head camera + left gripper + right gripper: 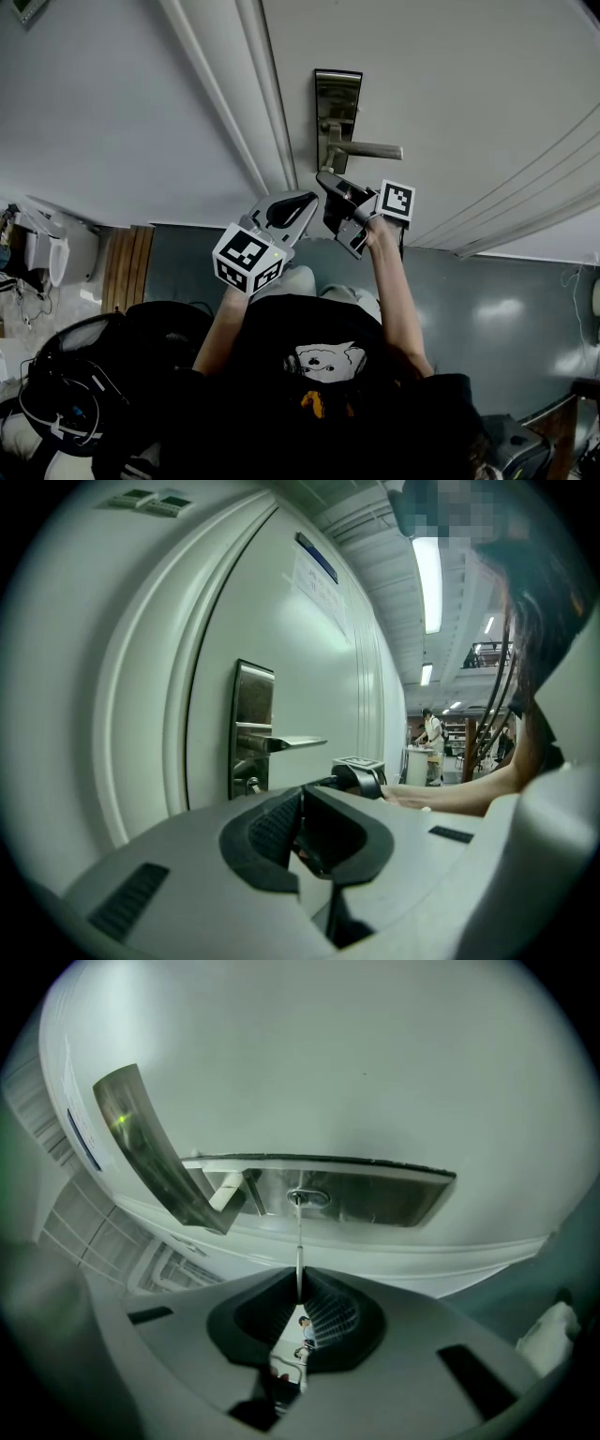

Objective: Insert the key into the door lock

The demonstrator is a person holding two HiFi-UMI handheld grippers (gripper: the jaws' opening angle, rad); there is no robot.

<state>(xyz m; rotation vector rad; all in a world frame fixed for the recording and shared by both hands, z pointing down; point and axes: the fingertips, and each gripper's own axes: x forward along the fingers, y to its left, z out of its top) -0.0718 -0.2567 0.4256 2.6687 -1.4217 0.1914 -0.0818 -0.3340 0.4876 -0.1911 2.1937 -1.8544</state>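
Left of the lock, my left gripper (302,808) hangs with jaws together, nothing between them. My right gripper (298,1290) pinches the key (299,1241), tip at the keyhole (307,1198). Pushing at a tilt could jam the thin blade or slide it back through the pads.

The key (299,1241), a thin metal blade seen edge-on, is clamped in the right gripper (298,1282) jaws, tip at the keyhole (307,1198). The door lock (337,122) is an upright steel plate with a lever handle.
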